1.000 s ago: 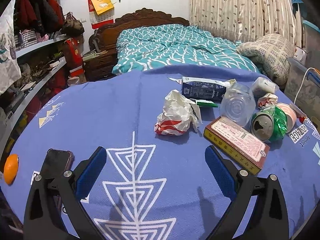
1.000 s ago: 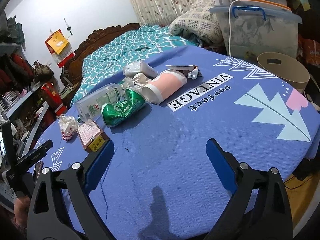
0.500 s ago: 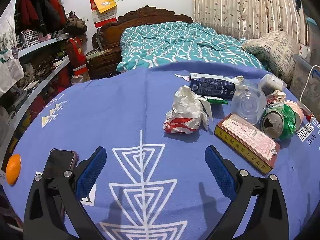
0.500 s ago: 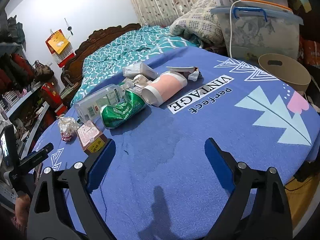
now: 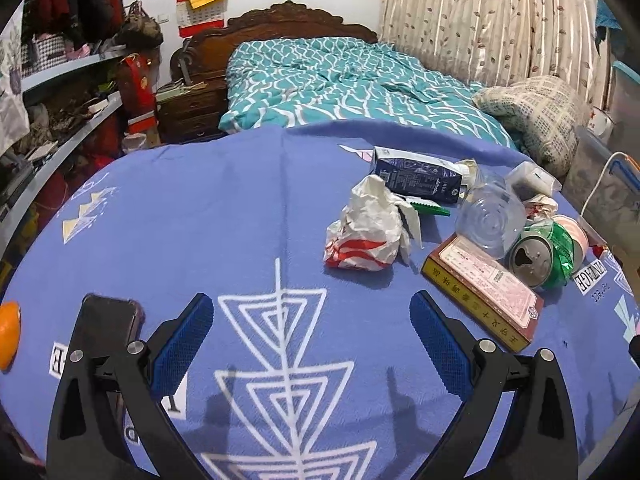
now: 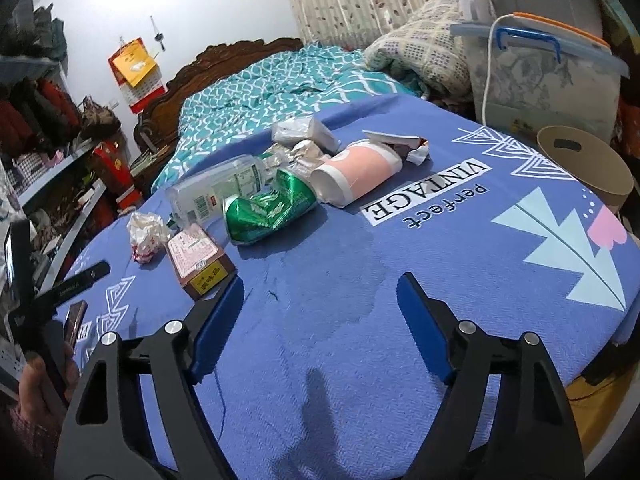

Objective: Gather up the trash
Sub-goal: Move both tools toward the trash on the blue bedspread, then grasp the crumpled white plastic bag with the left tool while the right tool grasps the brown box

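Note:
Trash lies in a heap on the blue tablecloth. There is a crumpled white and red wrapper, a dark blue carton, a clear plastic bottle, a flat brown box and a crushed green can. The right wrist view shows the can, the bottle, the box, the wrapper and a pink cup on its side. My left gripper is open and empty, short of the wrapper. My right gripper is open and empty, near the box.
A round brown bin stands off the table's right edge. A phone and an orange lie at the near left. A bed is behind the table, shelves at the left, a storage box at the right.
My left gripper has moved forward and left, so the trash now sits further right in its view. My right gripper has moved slightly closer to the box. Both stay open.

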### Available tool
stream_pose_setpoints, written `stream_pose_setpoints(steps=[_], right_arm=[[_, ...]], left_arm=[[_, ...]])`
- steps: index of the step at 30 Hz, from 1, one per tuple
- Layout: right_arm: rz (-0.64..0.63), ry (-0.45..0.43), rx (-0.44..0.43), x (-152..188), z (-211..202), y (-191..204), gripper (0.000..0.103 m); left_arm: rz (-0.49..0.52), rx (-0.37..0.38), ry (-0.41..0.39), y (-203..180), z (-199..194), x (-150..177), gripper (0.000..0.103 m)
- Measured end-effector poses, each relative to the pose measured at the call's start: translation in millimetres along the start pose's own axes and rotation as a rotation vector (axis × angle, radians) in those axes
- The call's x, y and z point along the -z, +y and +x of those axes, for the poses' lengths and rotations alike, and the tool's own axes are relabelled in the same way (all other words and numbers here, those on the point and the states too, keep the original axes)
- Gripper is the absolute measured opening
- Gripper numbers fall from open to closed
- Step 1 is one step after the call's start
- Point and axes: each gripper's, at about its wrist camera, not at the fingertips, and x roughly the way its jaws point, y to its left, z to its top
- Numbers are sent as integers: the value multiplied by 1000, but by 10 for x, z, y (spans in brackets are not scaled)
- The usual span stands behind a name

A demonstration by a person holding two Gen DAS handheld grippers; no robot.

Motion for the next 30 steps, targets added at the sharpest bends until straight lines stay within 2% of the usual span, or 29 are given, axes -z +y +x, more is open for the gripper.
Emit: stream_pose_setpoints(steps=[2, 6, 10, 14, 24, 30], right_arm=[[-7, 13, -17, -7, 19, 9, 74], [-64, 75, -94, -35, 179, 139, 74], [-149, 128, -130, -11, 412, 382, 74], [-175, 197, -169, -31, 658, 566, 74], [-261, 207, -169, -95, 807, 861, 75], [-296, 236, -161, -128, 938, 934, 80]], left_arm=[[15, 7, 2, -46, 45, -52, 94], [36, 46, 13, -129, 185, -210, 94], [76, 82, 26, -222, 371, -387, 89], [84, 124, 73, -265, 604, -489, 82], [85, 113, 74, -319, 756, -542, 82], [82, 114, 76, -326, 793, -566, 83]])
